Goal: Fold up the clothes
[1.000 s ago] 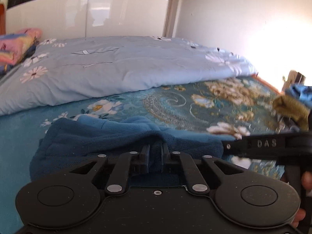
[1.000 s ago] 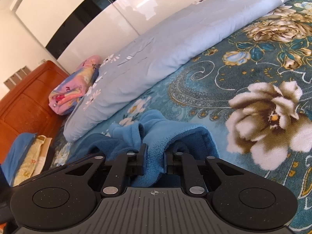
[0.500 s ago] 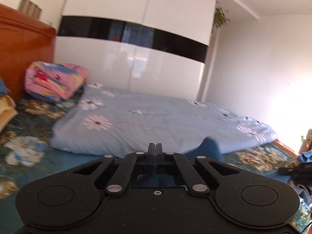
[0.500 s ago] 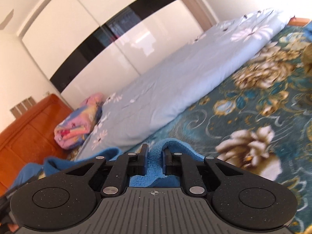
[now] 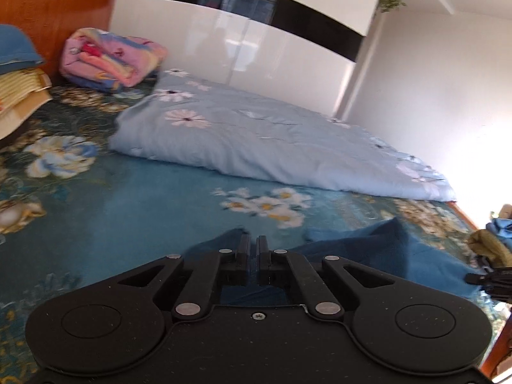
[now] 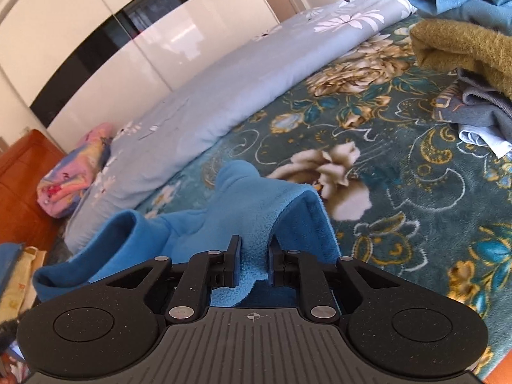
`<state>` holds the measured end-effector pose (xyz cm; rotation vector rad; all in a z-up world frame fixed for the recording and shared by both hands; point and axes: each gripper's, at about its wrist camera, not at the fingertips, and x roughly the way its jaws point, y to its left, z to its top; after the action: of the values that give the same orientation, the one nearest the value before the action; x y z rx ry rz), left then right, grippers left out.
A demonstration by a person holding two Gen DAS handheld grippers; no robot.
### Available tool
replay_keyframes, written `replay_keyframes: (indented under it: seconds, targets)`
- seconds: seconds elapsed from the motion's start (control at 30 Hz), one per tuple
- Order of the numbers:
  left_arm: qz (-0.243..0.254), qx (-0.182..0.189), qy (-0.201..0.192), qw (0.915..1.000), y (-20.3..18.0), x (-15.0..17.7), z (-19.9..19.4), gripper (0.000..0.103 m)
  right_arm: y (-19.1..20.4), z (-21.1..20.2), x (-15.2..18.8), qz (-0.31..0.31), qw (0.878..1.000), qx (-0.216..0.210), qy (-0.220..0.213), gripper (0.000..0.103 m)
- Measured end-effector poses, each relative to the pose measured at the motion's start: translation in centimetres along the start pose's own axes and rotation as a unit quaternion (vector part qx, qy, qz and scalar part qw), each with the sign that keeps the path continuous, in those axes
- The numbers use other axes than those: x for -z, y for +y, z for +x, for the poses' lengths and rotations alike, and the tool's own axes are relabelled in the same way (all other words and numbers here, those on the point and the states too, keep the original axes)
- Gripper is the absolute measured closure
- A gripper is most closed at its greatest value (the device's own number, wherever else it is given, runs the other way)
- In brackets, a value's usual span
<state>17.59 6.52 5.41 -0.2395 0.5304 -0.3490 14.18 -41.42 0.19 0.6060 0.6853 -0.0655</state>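
Observation:
A blue fleece garment (image 6: 243, 198) is lifted off the flowered bedspread (image 6: 400, 192) and hangs between my two grippers. My right gripper (image 6: 254, 249) has a thick fold of the fleece between its pads, and its jaws are opening slightly. In the left wrist view my left gripper (image 5: 253, 246) is nearly shut on a thin edge of the same fleece (image 5: 384, 249), which trails off to the right; its jaws are also opening a little. The cloth below both grippers is hidden by their bodies.
A light blue flowered quilt (image 5: 256, 137) lies along the far side of the bed. A pink folded blanket (image 5: 108, 57) and stacked pillows (image 5: 19, 89) sit by the wooden headboard. An olive garment (image 6: 464, 41) and grey clothes (image 6: 480, 112) are piled at the right.
My left gripper has swung left towards the headboard, taking the fleece edge along. The right gripper has lifted its fold, and the clothes pile has come into its view.

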Motion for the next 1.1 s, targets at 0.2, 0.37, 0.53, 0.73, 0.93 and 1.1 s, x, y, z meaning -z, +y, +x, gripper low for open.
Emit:
replay_keyframes:
  seconds: [0.2,0.37,0.53,0.73,0.93,1.1]
  targets:
    - [0.069,0.109,0.001,0.9917,-4.6,-0.3,2.4,0.035,-0.2,-3.2,0.4,-0.024,0.999,0.025,-0.019,0.077]
    - [0.13,0.148,0.032,0.9798,-6.5,0.7,5.4,0.019,0.5,-5.3,1.0,-0.029,0.999,0.02,-0.036,0.076]
    - [0.143,0.168,0.075,0.9723,-6.7,1.7,7.5,0.053,3.5,-4.5,1.9,-0.047,0.999,-0.015,-0.022,0.065]
    - [0.115,0.205,0.12,0.9645,-8.0,4.4,7.3,0.075,7.4,-2.9,3.8,-0.056,0.997,-0.056,0.013,0.053]
    - [0.142,0.188,0.095,0.9671,-8.7,5.6,5.1,0.051,11.9,-0.2,5.6,-0.056,0.993,-0.083,0.057,0.048]
    - [0.125,0.165,0.054,0.9768,-5.8,4.5,1.7,0.043,13.9,3.5,5.7,-0.027,0.993,-0.083,0.083,0.048]
